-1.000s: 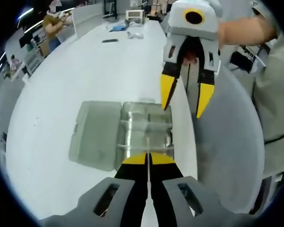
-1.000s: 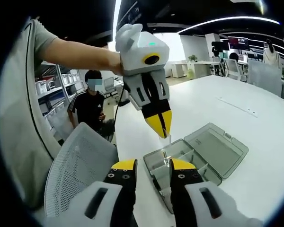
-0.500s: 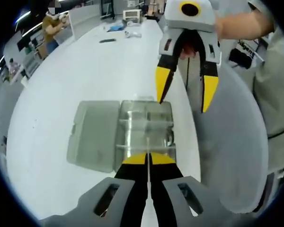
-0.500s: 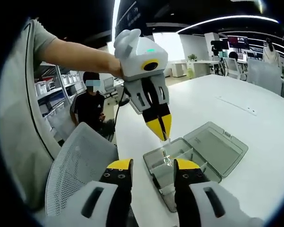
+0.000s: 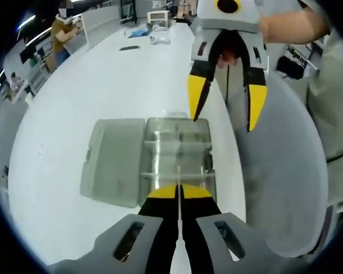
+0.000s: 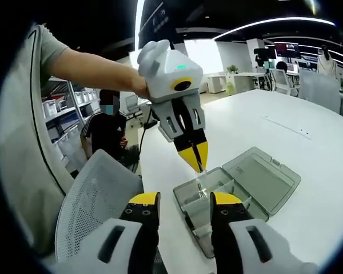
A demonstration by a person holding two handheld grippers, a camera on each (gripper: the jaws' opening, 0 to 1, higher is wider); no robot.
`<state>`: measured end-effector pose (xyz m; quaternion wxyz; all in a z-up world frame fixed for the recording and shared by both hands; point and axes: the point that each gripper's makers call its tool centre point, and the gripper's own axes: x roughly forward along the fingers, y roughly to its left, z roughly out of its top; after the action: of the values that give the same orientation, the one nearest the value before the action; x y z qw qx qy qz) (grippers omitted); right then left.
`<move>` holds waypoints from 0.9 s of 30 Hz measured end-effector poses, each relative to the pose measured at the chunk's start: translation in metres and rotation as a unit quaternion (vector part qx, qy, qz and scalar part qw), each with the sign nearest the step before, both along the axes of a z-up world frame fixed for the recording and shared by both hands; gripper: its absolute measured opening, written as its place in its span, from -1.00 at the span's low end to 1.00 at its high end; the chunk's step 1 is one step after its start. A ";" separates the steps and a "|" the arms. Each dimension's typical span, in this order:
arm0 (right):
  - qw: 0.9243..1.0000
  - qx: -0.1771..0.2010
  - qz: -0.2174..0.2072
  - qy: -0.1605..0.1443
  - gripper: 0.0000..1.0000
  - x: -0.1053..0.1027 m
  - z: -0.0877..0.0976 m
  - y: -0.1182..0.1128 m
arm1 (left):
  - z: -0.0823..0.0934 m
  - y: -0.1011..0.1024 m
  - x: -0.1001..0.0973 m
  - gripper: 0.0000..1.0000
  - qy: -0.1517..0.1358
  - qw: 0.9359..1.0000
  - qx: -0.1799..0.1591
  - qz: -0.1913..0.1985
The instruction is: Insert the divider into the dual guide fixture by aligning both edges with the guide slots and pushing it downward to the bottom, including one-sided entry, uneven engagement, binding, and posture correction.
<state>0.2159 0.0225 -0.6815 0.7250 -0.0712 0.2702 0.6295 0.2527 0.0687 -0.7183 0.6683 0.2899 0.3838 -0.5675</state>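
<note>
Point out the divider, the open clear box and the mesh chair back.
divider (image 5: 178,181): left gripper view, thin upper edge above the gripper tips.
open clear box (image 6: 262,174): right gripper view, inside of the opened lid.
mesh chair back (image 6: 94,197): right gripper view, middle of the mesh.

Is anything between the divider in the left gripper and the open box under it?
Nothing visible. The left gripper holds the thin divider above the compartment box; the open right gripper hangs off to one side.

both views above one shared case (image 5: 154,160)

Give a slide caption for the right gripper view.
Left gripper holds a thin divider above the open compartment box.
</note>
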 end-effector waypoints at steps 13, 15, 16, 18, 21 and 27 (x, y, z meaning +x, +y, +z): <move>1.000 -0.002 -0.004 0.002 -0.35 0.000 -0.002 0.000 | -0.003 0.000 0.001 -1.00 -0.001 1.000 0.001 -0.005; 1.000 -0.003 -0.005 0.002 -0.35 0.000 -0.002 0.000 | -0.004 0.000 0.002 -1.00 -0.002 1.000 0.002 -0.005; 1.000 -0.003 -0.005 0.003 -0.35 0.001 -0.002 0.000 | -0.004 0.000 0.002 -1.00 -0.001 1.000 0.002 -0.004; 1.000 -0.003 -0.006 0.003 -0.35 0.001 -0.002 -0.001 | -0.004 0.000 0.002 -1.00 -0.002 1.000 0.002 -0.005; 1.000 -0.003 -0.006 0.003 -0.35 0.002 -0.001 -0.001 | -0.005 0.000 0.003 -1.00 -0.002 1.000 0.004 -0.006; 1.000 -0.002 -0.007 0.004 -0.35 0.002 -0.001 -0.002 | -0.006 -0.001 0.003 -1.00 0.000 1.000 0.005 -0.008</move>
<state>0.2177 0.0207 -0.6826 0.7283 -0.0684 0.2748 0.6240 0.2562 0.0681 -0.7248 0.6625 0.2961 0.3841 -0.5709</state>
